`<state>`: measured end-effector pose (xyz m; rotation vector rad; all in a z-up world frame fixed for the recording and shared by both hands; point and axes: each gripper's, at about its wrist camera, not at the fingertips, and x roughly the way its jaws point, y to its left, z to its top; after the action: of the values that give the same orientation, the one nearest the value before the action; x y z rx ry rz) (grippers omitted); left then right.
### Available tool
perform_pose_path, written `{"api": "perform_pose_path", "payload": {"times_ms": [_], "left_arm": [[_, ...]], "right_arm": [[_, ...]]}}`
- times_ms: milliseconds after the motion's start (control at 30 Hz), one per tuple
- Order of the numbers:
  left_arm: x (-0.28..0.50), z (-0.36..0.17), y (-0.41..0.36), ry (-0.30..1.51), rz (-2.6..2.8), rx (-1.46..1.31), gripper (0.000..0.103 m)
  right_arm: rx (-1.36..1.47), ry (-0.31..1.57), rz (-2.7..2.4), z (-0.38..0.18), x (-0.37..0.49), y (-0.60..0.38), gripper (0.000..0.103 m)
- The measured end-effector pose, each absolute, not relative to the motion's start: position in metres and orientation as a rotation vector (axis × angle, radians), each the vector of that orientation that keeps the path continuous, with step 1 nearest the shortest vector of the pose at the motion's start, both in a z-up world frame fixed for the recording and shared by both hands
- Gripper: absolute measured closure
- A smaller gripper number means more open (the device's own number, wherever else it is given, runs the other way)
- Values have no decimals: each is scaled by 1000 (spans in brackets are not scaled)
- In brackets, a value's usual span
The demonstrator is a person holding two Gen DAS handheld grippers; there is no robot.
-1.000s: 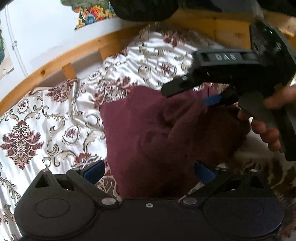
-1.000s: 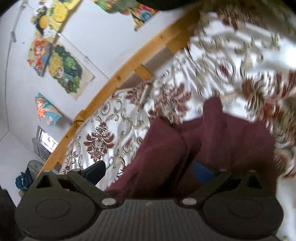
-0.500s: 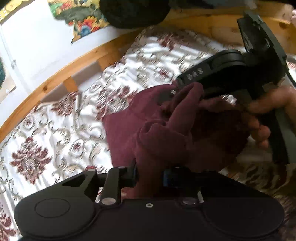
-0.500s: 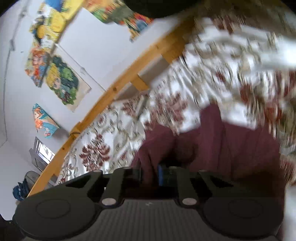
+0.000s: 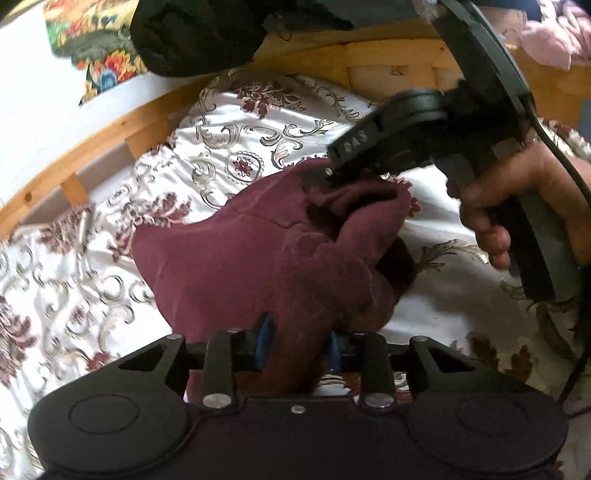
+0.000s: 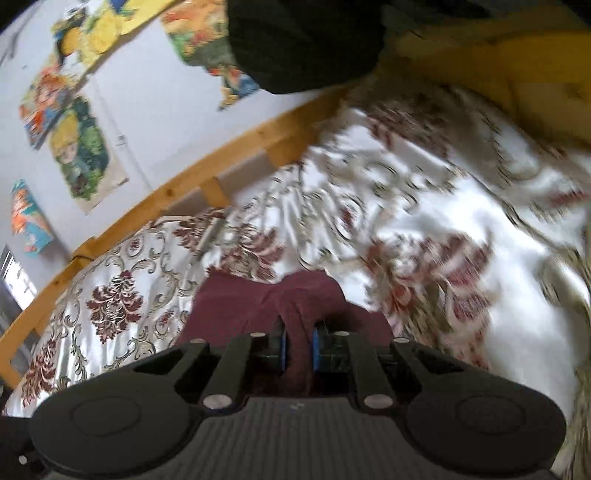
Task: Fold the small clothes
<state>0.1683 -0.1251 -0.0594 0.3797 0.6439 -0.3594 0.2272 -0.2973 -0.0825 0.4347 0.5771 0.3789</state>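
A small maroon garment (image 5: 236,254) lies bunched on a white bedspread with a red and gold floral pattern (image 5: 258,129). My left gripper (image 5: 297,347) is shut on its near edge, with cloth pinched between the blue pads. My right gripper (image 6: 297,349) is shut on another fold of the maroon garment (image 6: 240,302). In the left wrist view the right gripper (image 5: 332,177) shows at the upper right, its tips clamped on the garment's far raised edge. The cloth is lifted between the two grippers.
A wooden bed rail (image 5: 92,147) runs along the far side of the bed, against a white wall with colourful posters (image 6: 81,147). A dark garment (image 5: 192,33) hangs at the top. Pink cloth (image 5: 554,37) lies at the far right.
Both grippers went from open to shut on the maroon garment. The cloth has been gathered and lifted off the bedspread, and the right gripper has moved up and away.
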Motion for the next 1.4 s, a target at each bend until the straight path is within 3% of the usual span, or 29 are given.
{"api": "perform_pose_path", "payload": {"times_ms": [133, 200, 400, 500, 567, 733, 1267, 1400], "left_arm": [[168, -58, -108, 661, -383, 255, 62], [171, -53, -98, 679, -391, 167, 51], [164, -37, -72, 671, -380, -69, 17], [165, -33, -61, 673, -340, -132, 11], [166, -32, -55, 675, -296, -162, 4], [178, -34, -42, 708, -136, -191, 1], [202, -73, -33, 828, 18, -220, 1], [201, -82, -35, 811, 11, -219, 1]], "right_arm": [[409, 608, 347, -91, 218, -300, 89], [412, 623, 340, -95, 219, -299, 86], [402, 589, 300, -84, 214, -303, 57], [416, 595, 302, -77, 209, -308, 39], [426, 626, 325, -73, 204, -311, 20], [313, 698, 398, -59, 193, -306, 2], [135, 830, 413, -97, 199, -280, 0], [246, 854, 413, -101, 204, -300, 0]]}}
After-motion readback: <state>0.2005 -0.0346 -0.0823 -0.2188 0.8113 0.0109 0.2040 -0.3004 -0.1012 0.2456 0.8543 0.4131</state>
